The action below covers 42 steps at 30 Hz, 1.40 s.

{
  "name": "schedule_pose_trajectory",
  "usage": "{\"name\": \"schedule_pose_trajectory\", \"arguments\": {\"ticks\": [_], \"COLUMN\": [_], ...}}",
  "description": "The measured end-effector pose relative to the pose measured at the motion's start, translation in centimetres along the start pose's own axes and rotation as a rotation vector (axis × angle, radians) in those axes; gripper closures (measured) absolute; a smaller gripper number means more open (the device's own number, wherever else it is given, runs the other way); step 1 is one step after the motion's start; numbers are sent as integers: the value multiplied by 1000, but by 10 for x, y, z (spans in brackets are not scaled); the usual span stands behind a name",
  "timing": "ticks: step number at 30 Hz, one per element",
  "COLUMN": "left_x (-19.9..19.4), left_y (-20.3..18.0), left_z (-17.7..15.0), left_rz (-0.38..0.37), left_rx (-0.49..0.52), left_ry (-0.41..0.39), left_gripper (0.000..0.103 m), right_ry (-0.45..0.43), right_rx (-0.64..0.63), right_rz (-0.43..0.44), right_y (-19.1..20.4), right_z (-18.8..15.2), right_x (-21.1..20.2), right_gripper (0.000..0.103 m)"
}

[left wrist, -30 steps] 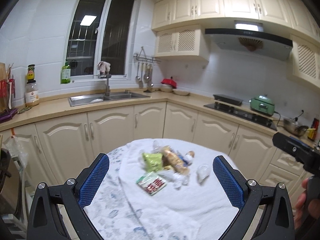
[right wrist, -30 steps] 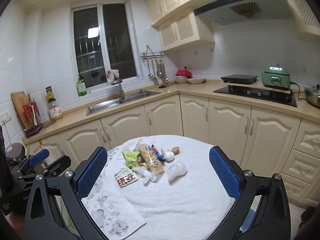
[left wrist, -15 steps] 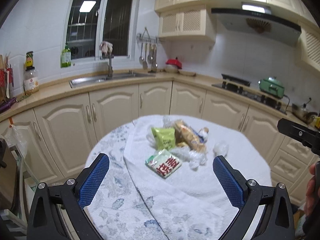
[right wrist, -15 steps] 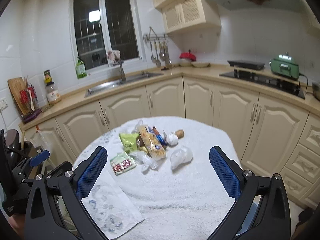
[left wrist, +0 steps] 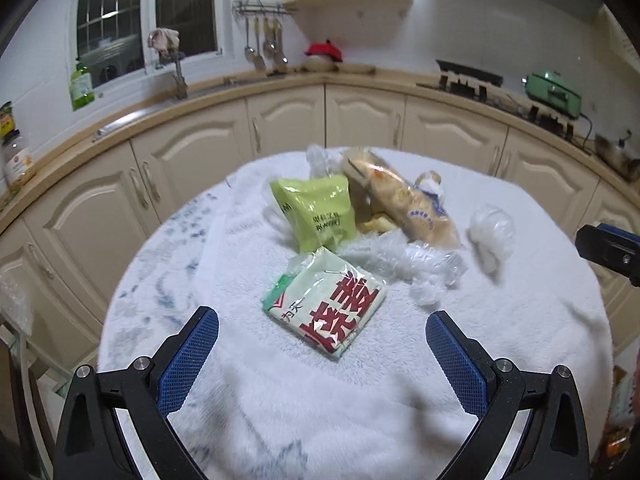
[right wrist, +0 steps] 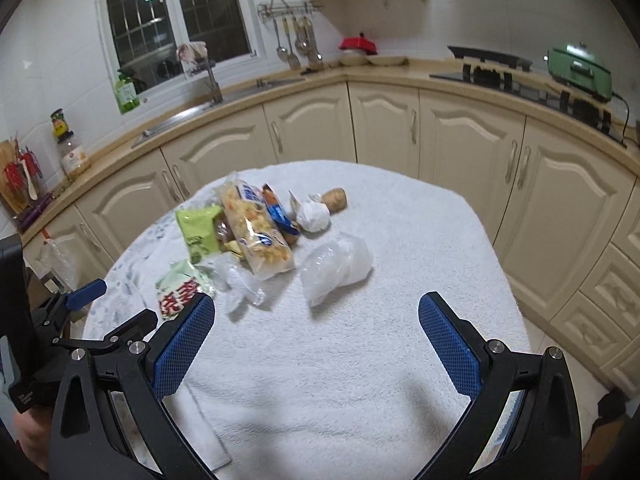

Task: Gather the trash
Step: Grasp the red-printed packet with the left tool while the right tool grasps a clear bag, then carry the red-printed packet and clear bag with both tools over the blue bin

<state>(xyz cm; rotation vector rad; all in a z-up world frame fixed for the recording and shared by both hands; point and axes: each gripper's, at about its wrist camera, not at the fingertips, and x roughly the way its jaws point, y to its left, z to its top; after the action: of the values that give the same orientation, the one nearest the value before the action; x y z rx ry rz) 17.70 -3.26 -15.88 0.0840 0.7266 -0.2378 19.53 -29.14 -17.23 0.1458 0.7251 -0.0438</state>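
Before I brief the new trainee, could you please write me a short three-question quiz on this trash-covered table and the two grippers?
1. True or false: the left gripper is shut on the packet with red characters.
2. Multiple choice: the crumpled clear bag that lies apart from the pile is nearest which gripper? A) left B) right
3. Fill in: the green snack bag leans beside a long ______ bag.

Key
1. False: its jaws stand wide open, short of the packet.
2. B.
3. Bread, as far as the clear wrapper shows.
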Motion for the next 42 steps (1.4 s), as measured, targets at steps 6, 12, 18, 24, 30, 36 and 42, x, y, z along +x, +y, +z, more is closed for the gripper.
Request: {"name": "schedule_pose_trajectory", "arguments": {"ticks": [6,12,18,24,30,36,42], "left_x": [61,101,117,128,115,113,123], "left_y": [5,5,9,18,15,-5,-2], "left_z": [31,53,66,66,48,47,49], "left_rz": [-19,-74,-88,-95,-105,-28,-75], "left_rx": [5,22,28,0,-20,64,56], "left_ry": [101,170,164,157,149,179,170], "left_gripper": [1,17,23,28,31,11,27], "right_ry": [53,102,157,168,154,150,137], "right_rx": [8,13,37,15,11,7,18], "right_rz": [-6,-18,-21,-14,7,23,43], "right_y": [-9,-12,-16,-16,-18,-16,-18], "right_z": [5,13,21,15,8,2,-1], "right_x": [35,72,106,113,97,86,75], "right_gripper": [0,0,11,56,58,58,58]}}
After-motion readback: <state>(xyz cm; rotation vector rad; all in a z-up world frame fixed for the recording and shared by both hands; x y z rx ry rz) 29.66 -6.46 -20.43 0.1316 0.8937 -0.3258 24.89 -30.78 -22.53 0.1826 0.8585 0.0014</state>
